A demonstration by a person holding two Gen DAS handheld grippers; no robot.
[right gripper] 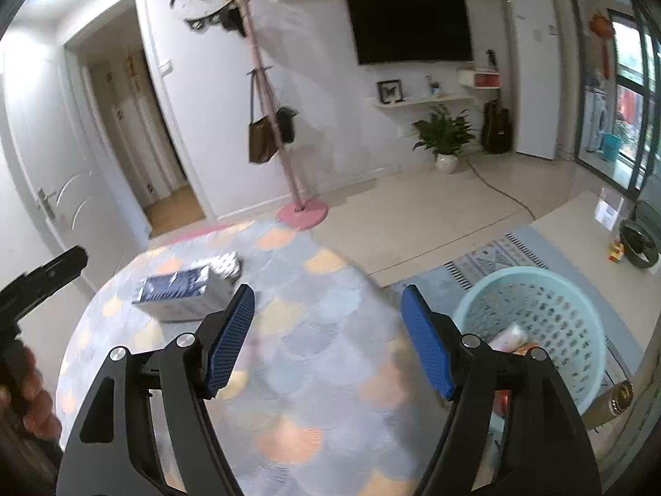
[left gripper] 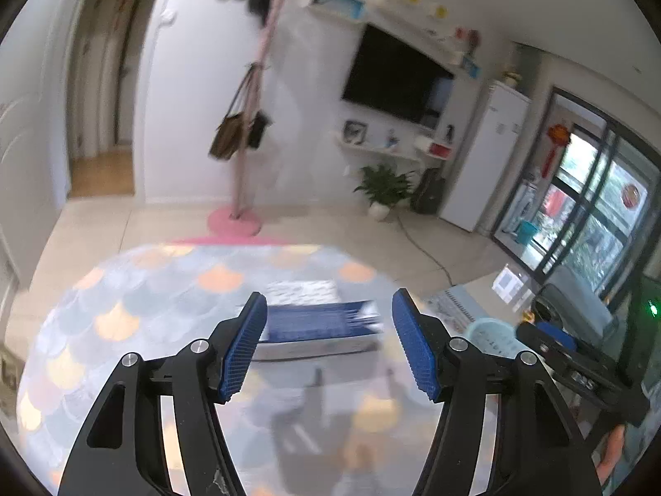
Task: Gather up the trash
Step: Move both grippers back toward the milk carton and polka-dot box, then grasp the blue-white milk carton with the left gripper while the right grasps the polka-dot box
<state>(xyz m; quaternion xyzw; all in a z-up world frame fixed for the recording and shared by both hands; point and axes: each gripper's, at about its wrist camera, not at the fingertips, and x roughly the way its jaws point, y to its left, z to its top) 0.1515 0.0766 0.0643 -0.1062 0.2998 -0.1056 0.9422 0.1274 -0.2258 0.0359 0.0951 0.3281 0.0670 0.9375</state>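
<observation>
Left gripper (left gripper: 330,345) agape, empty, tilted over table (left gripper: 124,289) | right gripper (right gripper: 326,341) likewise

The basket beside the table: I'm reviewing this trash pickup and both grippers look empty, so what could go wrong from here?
1. The light blue basket sits on the floor past the table edge, so a drop from the tabletop could miss it.
2. The left gripper points at the blue-covered books, which may not be trash.
3. The right gripper hangs open close to the left, so they could collide.
</observation>
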